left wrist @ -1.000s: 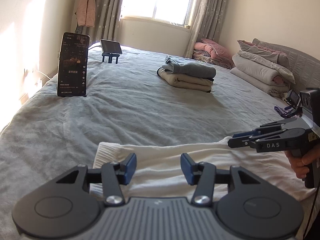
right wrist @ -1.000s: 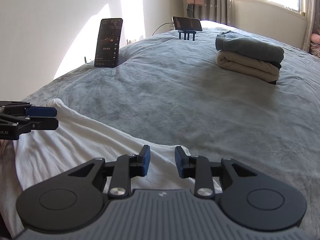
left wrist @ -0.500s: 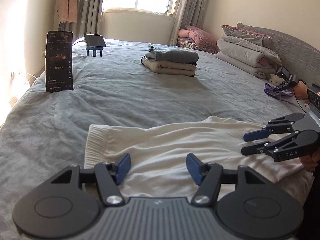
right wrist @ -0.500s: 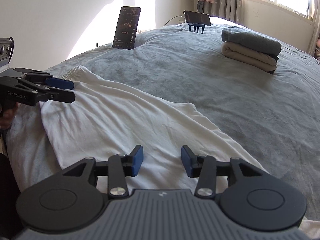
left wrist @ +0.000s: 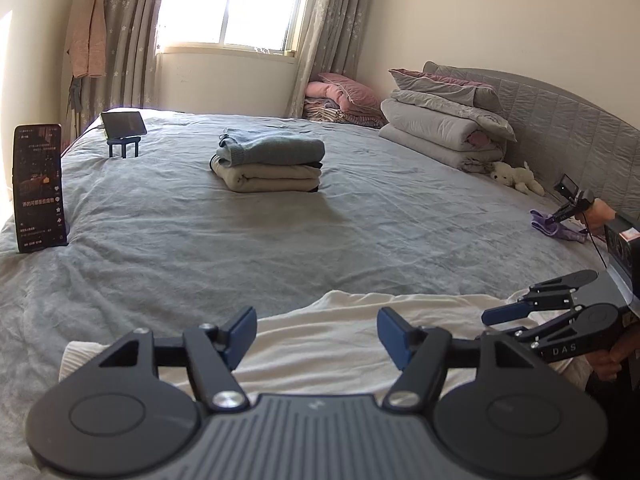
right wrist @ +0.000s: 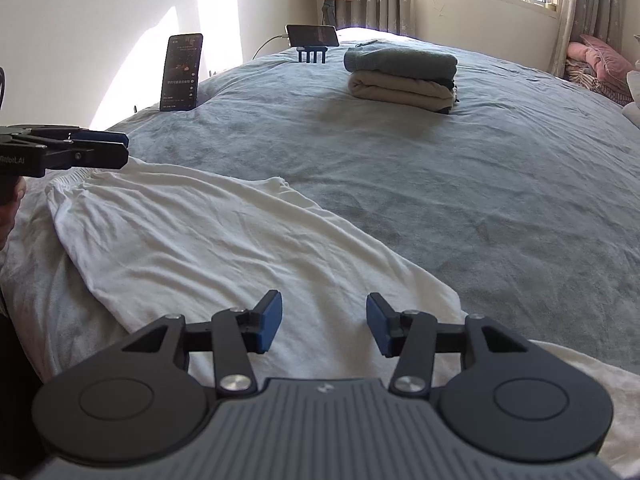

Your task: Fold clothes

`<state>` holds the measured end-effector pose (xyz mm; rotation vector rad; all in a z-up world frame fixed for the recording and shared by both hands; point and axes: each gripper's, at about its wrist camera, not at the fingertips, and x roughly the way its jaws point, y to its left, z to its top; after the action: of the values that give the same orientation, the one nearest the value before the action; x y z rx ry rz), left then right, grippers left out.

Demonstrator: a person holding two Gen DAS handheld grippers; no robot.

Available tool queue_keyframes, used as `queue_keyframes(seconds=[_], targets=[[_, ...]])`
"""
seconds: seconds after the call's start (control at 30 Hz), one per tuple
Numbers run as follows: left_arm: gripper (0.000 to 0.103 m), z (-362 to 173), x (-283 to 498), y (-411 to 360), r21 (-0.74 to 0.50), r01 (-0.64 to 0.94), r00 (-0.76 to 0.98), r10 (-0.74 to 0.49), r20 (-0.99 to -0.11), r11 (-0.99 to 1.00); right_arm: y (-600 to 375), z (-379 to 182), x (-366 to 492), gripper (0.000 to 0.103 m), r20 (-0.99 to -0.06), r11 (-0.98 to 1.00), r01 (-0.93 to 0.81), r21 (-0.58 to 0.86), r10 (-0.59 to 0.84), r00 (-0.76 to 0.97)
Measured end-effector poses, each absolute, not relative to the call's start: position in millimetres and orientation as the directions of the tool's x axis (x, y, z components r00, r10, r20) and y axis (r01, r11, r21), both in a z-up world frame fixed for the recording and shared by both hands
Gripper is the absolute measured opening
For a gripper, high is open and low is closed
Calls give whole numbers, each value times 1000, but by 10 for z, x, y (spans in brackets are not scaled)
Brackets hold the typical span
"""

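In the left wrist view, the left tongs (left wrist: 316, 334) are seen spread wide with nothing between the blue pads, held above a white garment (left wrist: 344, 340) that lies flat along the near edge of the grey bed (left wrist: 280, 240). The garment's ribbed end (left wrist: 80, 354) is visible just left of the tongs. The right tongs (left wrist: 504, 314) are seen to the right over the other end of the cloth, their pads parted. A stack of folded clothes (left wrist: 268, 164) rests well apart, mid-bed, and a phone (left wrist: 38, 188) is propped upright at the left.

In the right wrist view, the right tongs (right wrist: 324, 322) are likewise shown spread and empty above the white garment (right wrist: 224, 240), which is laid diagonally with slight wrinkles. The left tongs (right wrist: 108, 148) appear at the far end near the ribbed end.

The step in hand is judged to be a grasp at both ends. It would be done well if each edge were pinched through all layers at matching corners, and the cloth kept taut so the fold lands square.
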<state>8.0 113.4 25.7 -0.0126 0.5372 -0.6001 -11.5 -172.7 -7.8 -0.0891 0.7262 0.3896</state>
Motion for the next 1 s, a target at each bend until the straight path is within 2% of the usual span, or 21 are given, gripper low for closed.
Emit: queue_keyframes(seconds=[0.47,0.73,1.0], targets=[[68,136,64,433,-170,642,589,-623,-515,748,-2001,-163,-235,56,-678,942,-330,60,281,679],[68,-106,-5,164,-85,694,531,-588,-610,715,-2169,-122,-334,59,-706,945,-318,72,274,653],[69,-237,-54,174,-62,684,516,-542,-663,727,-2370,-113,-458,62,-747,958,-284,32,211,630]])
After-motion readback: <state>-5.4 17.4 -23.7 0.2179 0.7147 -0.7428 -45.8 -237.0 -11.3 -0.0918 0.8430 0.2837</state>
